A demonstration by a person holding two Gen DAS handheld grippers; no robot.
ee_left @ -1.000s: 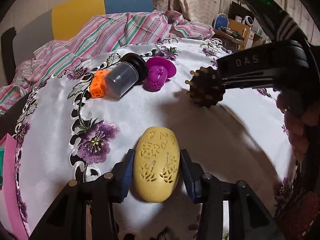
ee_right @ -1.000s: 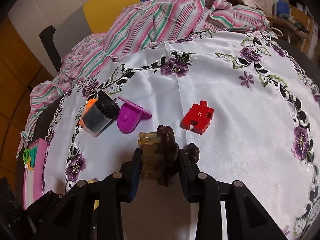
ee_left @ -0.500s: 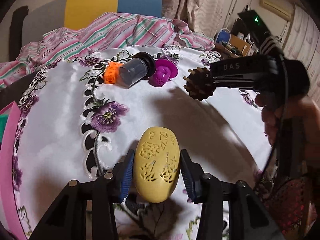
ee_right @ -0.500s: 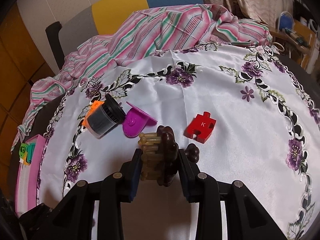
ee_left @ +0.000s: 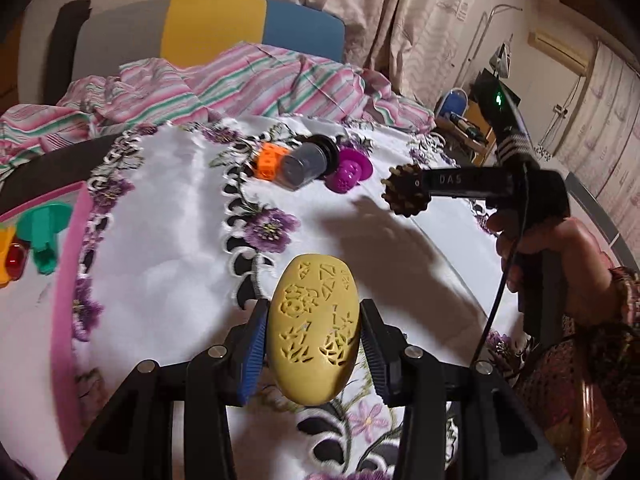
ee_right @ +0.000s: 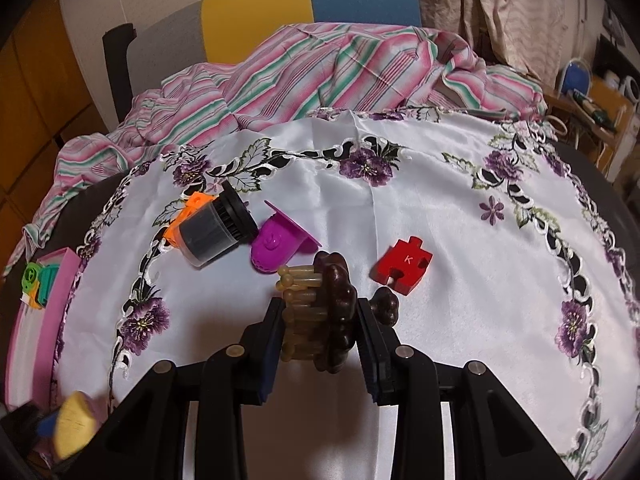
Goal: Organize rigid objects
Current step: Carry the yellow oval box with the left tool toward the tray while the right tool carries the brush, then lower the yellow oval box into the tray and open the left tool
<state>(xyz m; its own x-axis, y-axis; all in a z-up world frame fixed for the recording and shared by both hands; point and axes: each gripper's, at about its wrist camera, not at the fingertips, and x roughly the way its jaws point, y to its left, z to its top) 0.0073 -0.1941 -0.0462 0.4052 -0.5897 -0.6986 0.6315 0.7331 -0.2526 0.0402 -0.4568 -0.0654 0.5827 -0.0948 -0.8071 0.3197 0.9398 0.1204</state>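
Observation:
My left gripper (ee_left: 312, 336) is shut on a yellow carved egg-shaped object (ee_left: 314, 328), held above the white flowered tablecloth (ee_left: 168, 240). My right gripper (ee_right: 320, 320) is shut on a brown wooden massage brush with tan pegs (ee_right: 320, 312); the brush also shows in the left wrist view (ee_left: 406, 194). On the cloth lie an orange cube (ee_right: 188, 216), a grey cup with a black cap (ee_right: 216, 228), a purple strainer (ee_right: 276, 244) and a red puzzle piece (ee_right: 402, 266). A pink tray (ee_left: 68, 272) at the left holds a green piece (ee_left: 42, 232).
A striped pink and green cloth (ee_right: 320, 72) is bunched at the table's far edge, with a grey, yellow and blue chair back (ee_right: 280, 8) behind it. The person's hand (ee_left: 552, 264) holds the right gripper at the right of the left wrist view.
My left gripper has swung left with the egg, bringing the pink tray into view. My right gripper has lifted and drawn back slightly with the brush.

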